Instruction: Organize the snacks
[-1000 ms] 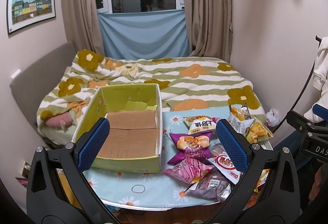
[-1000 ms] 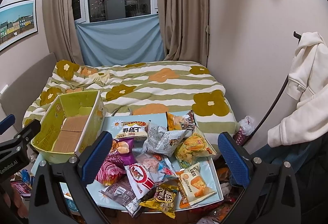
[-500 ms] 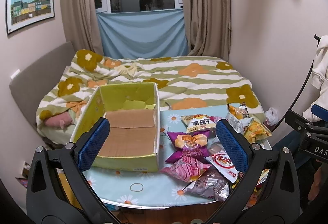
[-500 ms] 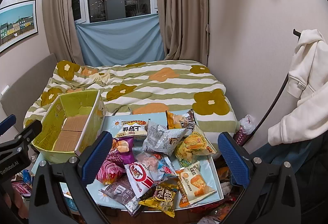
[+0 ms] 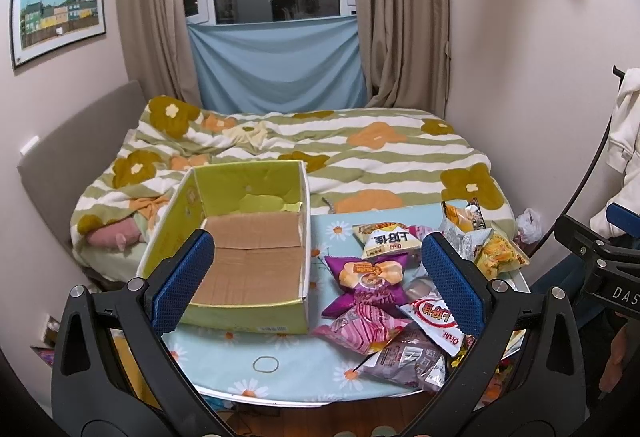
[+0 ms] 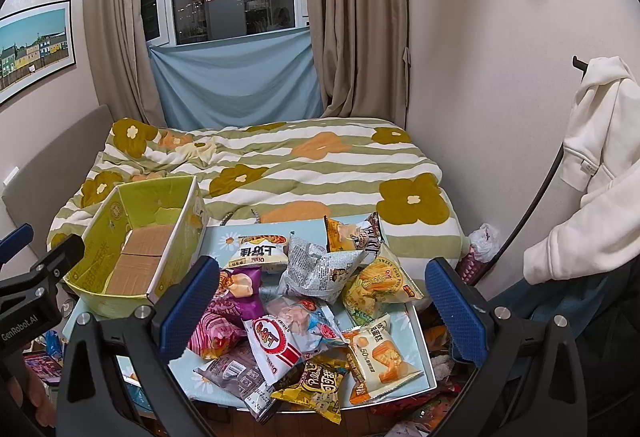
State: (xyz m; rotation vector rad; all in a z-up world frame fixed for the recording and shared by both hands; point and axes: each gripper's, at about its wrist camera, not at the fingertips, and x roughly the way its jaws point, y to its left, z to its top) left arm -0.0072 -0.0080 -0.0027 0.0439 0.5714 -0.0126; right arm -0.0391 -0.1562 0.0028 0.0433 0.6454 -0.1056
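An open green cardboard box with a bare brown bottom stands on the left of a small table covered in a blue daisy cloth. A heap of snack bags fills the right half: a purple bag, a pink bag, a white Oishi bag and a silver bag, plus several yellow ones. My left gripper hovers open above the table's near side, holding nothing. My right gripper hangs open over the heap, also with nothing in it.
A bed with a striped flower blanket lies right behind the table. A white hoodie hangs on a rack at the right. A rubber band lies on the cloth in front of the box. A wall stands close on the right.
Both grippers have drifted back slightly, so the table and box sit a little lower and farther in view. Nothing was grasped or moved.
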